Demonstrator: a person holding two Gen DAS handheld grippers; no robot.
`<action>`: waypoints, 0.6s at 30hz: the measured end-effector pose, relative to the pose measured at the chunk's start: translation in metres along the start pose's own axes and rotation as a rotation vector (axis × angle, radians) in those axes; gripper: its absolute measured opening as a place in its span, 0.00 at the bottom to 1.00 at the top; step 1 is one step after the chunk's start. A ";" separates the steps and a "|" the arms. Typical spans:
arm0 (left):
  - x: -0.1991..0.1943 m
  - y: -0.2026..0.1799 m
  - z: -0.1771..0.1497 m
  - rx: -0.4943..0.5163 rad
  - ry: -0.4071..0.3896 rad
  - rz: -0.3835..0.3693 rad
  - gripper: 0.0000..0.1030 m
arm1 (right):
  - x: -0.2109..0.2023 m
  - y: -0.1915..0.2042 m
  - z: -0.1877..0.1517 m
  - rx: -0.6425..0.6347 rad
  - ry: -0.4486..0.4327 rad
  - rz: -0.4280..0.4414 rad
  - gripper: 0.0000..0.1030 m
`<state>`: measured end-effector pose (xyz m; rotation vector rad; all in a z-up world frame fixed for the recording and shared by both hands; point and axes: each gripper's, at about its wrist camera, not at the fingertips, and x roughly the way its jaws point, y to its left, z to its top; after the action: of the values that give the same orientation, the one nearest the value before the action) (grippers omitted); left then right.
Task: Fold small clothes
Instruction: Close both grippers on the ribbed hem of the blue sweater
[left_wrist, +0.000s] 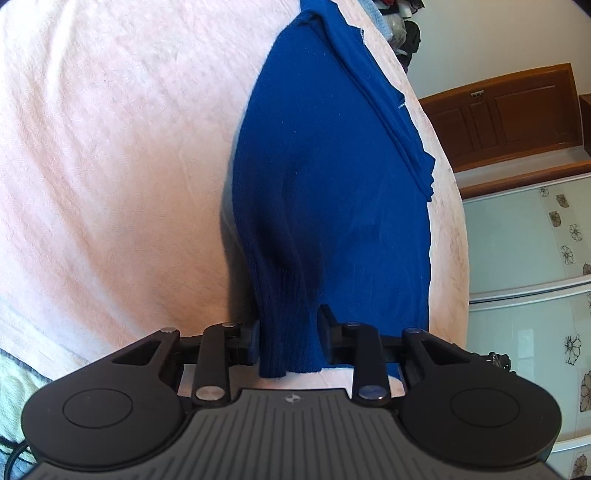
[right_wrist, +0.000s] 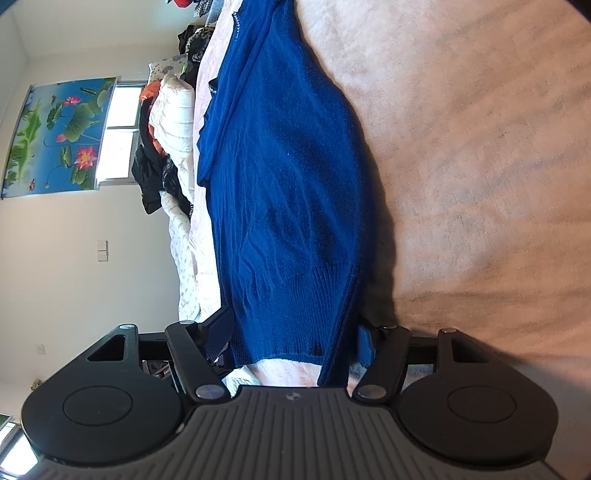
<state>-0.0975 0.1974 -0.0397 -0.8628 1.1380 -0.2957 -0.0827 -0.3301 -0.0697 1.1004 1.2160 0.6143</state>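
Note:
A blue knit sweater (left_wrist: 325, 177) lies stretched over a pink bedspread (left_wrist: 110, 147). My left gripper (left_wrist: 290, 332) is shut on the sweater's ribbed hem, which bunches between its fingers. In the right wrist view the same sweater (right_wrist: 288, 177) runs away from the camera over the bedspread (right_wrist: 480, 166). My right gripper (right_wrist: 295, 336) has the ribbed hem between its two fingers; the jaws stand fairly wide and I cannot tell whether they pinch the cloth.
A pile of clothes and a white quilt (right_wrist: 173, 122) lies at the far side of the bed. A wooden door (left_wrist: 509, 114) and a floral tiled wall (left_wrist: 546, 251) stand beyond the bed's edge. A lotus wall hanging (right_wrist: 55, 136) is by a window.

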 end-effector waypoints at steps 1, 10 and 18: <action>-0.001 -0.001 -0.001 0.009 -0.002 0.008 0.28 | 0.001 0.002 -0.001 -0.008 -0.004 -0.006 0.67; -0.018 -0.001 0.003 0.037 -0.034 0.083 0.05 | 0.012 0.004 -0.014 -0.087 0.014 -0.101 0.11; -0.030 0.015 0.003 -0.006 -0.054 0.130 0.04 | -0.002 0.011 -0.018 -0.142 0.033 -0.208 0.08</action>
<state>-0.1106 0.2276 -0.0302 -0.7941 1.1397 -0.1611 -0.0982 -0.3214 -0.0588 0.8364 1.2761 0.5511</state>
